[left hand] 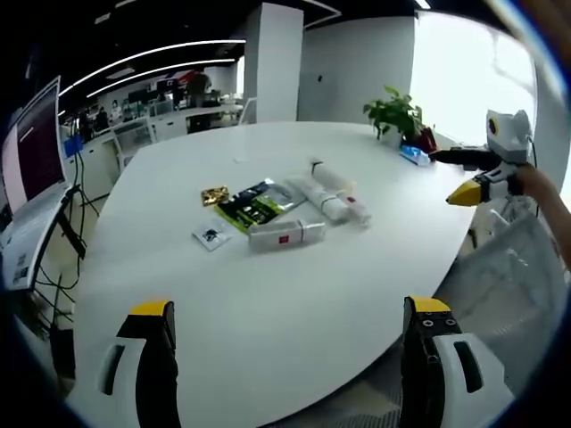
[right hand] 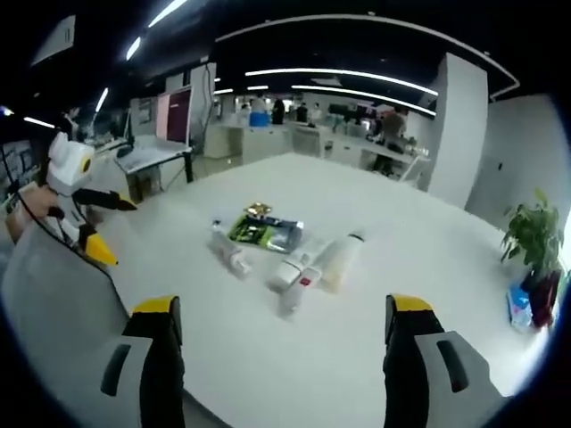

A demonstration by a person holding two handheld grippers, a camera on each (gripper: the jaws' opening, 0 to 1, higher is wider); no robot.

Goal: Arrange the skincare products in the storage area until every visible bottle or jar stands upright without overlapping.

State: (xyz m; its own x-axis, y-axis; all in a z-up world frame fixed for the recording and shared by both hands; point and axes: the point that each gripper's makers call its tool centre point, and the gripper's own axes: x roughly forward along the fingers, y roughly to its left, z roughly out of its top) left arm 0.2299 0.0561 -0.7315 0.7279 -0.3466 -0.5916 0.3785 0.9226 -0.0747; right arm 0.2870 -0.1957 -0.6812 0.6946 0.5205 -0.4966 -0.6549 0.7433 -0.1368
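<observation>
We see a broad white table (left hand: pixel 268 294) with a rounded edge in an open office. Near its middle lies a loose cluster of skincare products (left hand: pixel 285 209), all on their sides: white tubes and bottles, a green-and-black packet (left hand: pixel 248 207), a small gold item (left hand: pixel 213 194) and a small flat sachet (left hand: pixel 211 236). None of them stands upright. In the right gripper view the same cluster (right hand: pixel 285 250) sits in the middle of the table, with the white bottles touching or just beside one another.

A potted plant (left hand: pixel 394 114) stands at the far edge of the table, with a small blue item beside it. Behind are a white pillar, desks with monitors, and long ceiling light strips; a large screen (left hand: pixel 31 143) stands to one side.

Our left gripper (left hand: pixel 290 325) hangs over the near edge of the table, jaws wide apart and empty. Our right gripper (right hand: pixel 281 316) is likewise spread wide with nothing between its jaws, well apart from the products. Each gripper also appears at the edge of the other's view, yellow-tipped.
</observation>
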